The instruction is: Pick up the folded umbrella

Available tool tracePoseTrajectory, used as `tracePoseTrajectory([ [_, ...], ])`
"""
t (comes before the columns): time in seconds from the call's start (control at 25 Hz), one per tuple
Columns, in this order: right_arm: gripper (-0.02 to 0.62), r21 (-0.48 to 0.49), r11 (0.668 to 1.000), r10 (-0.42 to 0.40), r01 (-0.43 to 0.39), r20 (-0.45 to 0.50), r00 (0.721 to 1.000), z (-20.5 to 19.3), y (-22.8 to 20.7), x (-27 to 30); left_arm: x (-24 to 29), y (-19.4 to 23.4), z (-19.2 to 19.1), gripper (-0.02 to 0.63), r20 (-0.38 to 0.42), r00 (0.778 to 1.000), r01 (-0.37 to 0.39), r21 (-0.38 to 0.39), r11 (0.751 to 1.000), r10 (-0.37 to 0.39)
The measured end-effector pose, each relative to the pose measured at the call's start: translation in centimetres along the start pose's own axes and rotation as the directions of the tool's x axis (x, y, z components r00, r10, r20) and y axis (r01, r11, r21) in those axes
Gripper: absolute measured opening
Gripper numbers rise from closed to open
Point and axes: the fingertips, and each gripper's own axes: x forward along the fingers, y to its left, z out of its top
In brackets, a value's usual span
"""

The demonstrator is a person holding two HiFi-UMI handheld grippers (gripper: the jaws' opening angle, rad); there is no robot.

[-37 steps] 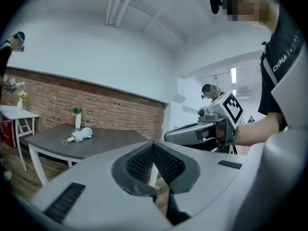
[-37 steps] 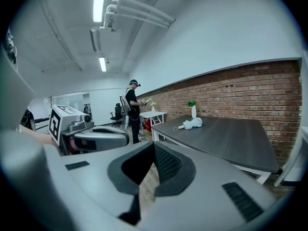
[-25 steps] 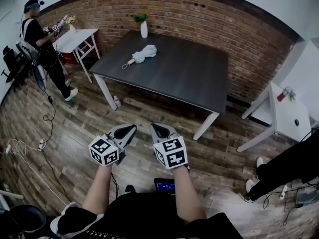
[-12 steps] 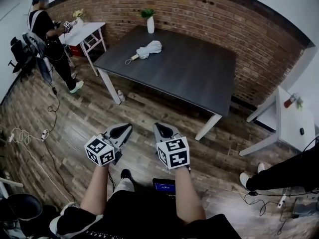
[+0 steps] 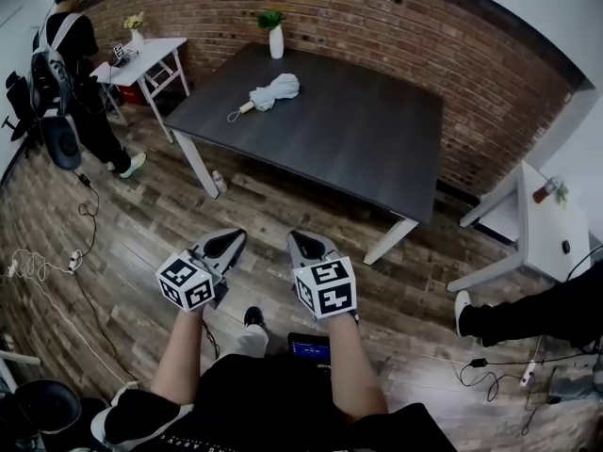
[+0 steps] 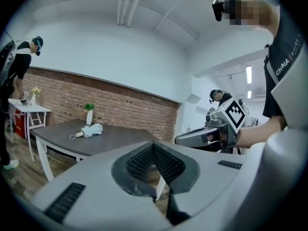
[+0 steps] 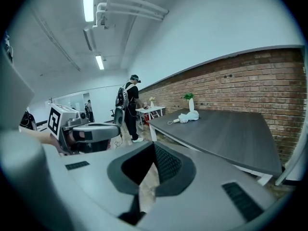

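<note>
Head view has both claws held low over the wood floor (image 5: 141,205), side by side and well apart from the dark counter (image 5: 377,149). In the left gripper view the left claw (image 5: 233,239) is closed, its pads meeting at the tips with nothing between them. In the right gripper view the right claw (image 5: 300,243) is closed too, and empty. The folded umbrella (image 5: 273,89), pale grey, lies on the counter near its far left corner, with the handle pointing toward the left edge. A white vase (image 5: 276,42) with green leaves stands at the far edge, near the umbrella but not touching it. Beyond the counter's left edge a person (image 5: 66,73) stands beside a small white table (image 5: 141,59)
</note>
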Motion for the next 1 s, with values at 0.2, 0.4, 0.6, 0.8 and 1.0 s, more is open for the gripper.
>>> tracePoseTrajectory([
  [0.2, 0.008, 0.010, 0.998, -0.054, 0.054, 0.000, 0.999, 1.9, -1.7, 3.0, 1.9, 3.4, 0.8, 0.002, -0.001, 0.999, 0.045, -0.004, 0.999, -0.045],
  [0.4, 0.008, 0.003, 0.996, -0.094, 0.094, -0.009, 0.996, 3.7, -2.3, 6.6, 3.3, 7.4, 2.0, 0.002, 0.013, 0.995, 0.099, -0.023, 0.995, -0.099],
  [0.6, 0.008, 0.011, 0.991, -0.136, 0.136, -0.012, 0.991, 5.7, -2.2, 10.3, 3.8, 10.8, 2.8, 0.002, -0.013, 0.986, 0.166, 0.001, 0.986, -0.166],
  [0.8, 0.008, 0.007, 0.987, -0.160, 0.160, -0.005, 0.987, 7.5, -1.2, 13.8, 3.1, 15.0, 3.7, 0.002, -0.001, 0.984, 0.180, 0.002, 0.984, -0.180],
  [1.0, 0.008, -0.002, 0.985, -0.170, 0.170, -0.014, 0.985, 8.3, -0.4, 16.4, 2.6, 17.8, 4.2, 0.002, 0.024, 0.980, 0.200, -0.020, 0.980, -0.200],
])
